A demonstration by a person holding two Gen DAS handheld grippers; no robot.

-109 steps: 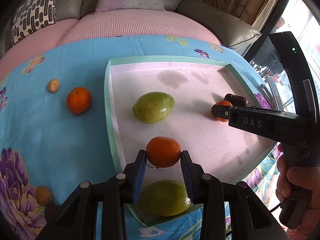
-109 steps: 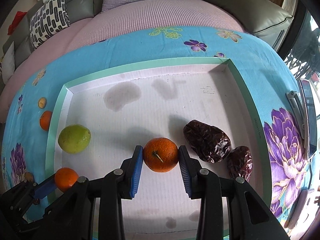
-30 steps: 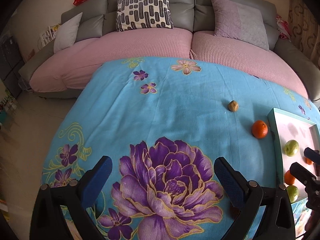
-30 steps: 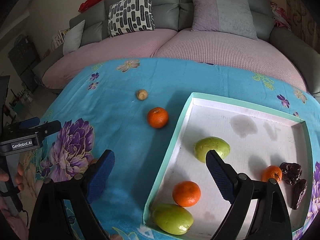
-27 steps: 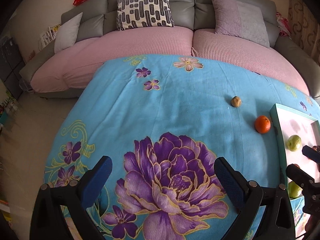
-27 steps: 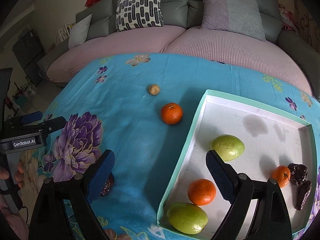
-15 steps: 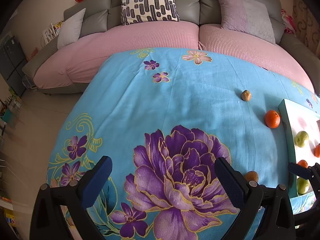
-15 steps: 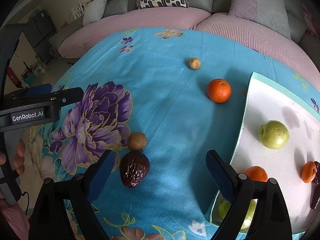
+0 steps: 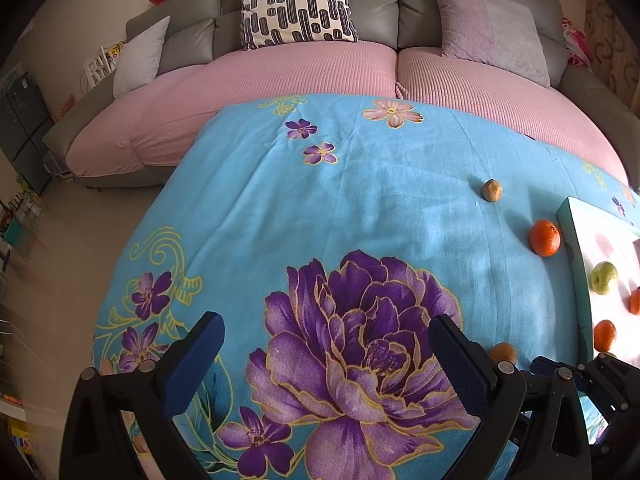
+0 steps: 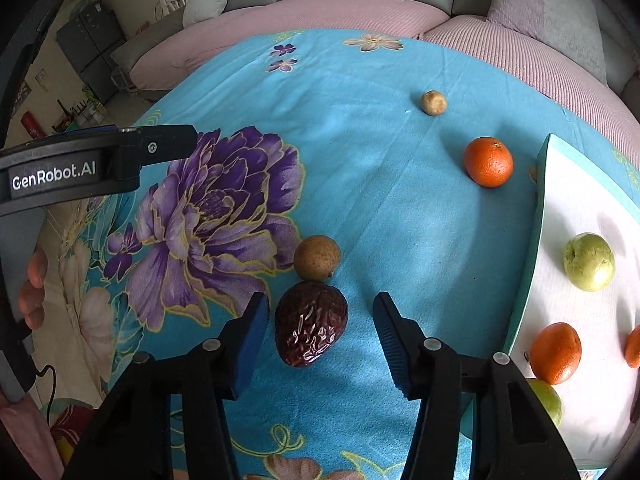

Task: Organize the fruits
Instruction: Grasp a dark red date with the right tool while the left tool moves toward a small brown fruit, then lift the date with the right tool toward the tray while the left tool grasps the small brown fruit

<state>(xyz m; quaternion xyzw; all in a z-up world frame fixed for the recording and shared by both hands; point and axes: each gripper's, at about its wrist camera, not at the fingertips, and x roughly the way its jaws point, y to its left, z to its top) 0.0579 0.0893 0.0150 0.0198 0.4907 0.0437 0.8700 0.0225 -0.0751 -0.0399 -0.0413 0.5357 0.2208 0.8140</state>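
Right wrist view: your right gripper [image 10: 320,330] is spread wide around a dark wrinkled date [image 10: 310,324] that lies on the blue flowered cloth [image 10: 380,208], with neither finger touching it; the date sits closer to the left-hand finger. A small brown round fruit [image 10: 317,258] touches the date's far end. Farther off on the cloth lie an orange [image 10: 488,162] near the tray's [image 10: 524,280] green rim, and a smaller tan fruit [image 10: 433,103] beyond it. In the tray you have a green fruit [image 10: 589,262], another orange [image 10: 556,353] and a second green fruit [image 10: 546,400] partly hidden behind your finger. In the left wrist view your left gripper [image 9: 326,360] is wide open and empty above the big purple flower [image 9: 356,356], and your hand [image 10: 34,288] holds its handle at the left edge.
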